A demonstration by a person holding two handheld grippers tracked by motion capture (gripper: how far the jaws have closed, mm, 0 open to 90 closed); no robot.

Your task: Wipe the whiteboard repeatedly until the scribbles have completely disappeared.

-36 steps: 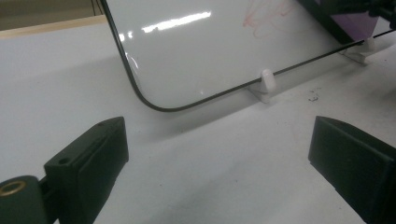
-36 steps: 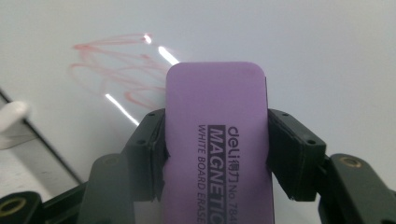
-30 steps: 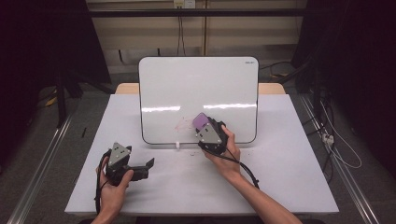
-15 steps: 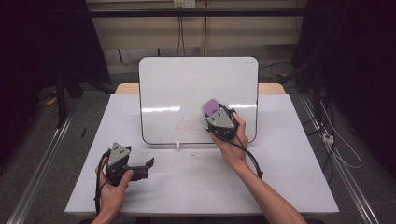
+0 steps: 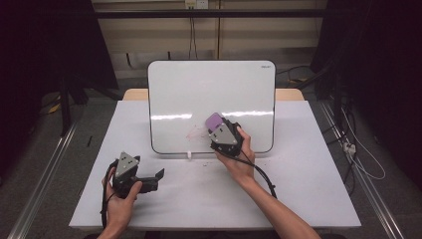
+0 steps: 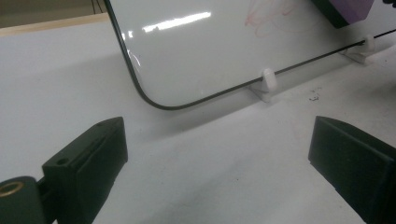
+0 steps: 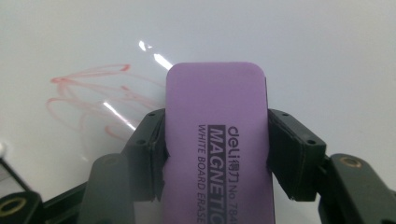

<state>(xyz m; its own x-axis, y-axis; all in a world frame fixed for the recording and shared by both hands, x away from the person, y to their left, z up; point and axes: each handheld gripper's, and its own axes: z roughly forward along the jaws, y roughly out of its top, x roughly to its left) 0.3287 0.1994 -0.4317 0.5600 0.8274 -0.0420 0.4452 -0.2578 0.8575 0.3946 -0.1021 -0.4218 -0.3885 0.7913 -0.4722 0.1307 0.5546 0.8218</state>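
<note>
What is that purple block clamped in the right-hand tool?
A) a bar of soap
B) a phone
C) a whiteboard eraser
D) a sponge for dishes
C: the purple eraser pinched between the right gripper jaws is printed "MAGNETIC WHITE BOARD ERASER", and it is held up against the whiteboard next to faint red scribbles.

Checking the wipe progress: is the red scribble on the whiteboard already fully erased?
No: faint red scribble remains on the whiteboard, left of the purple eraser.
</note>
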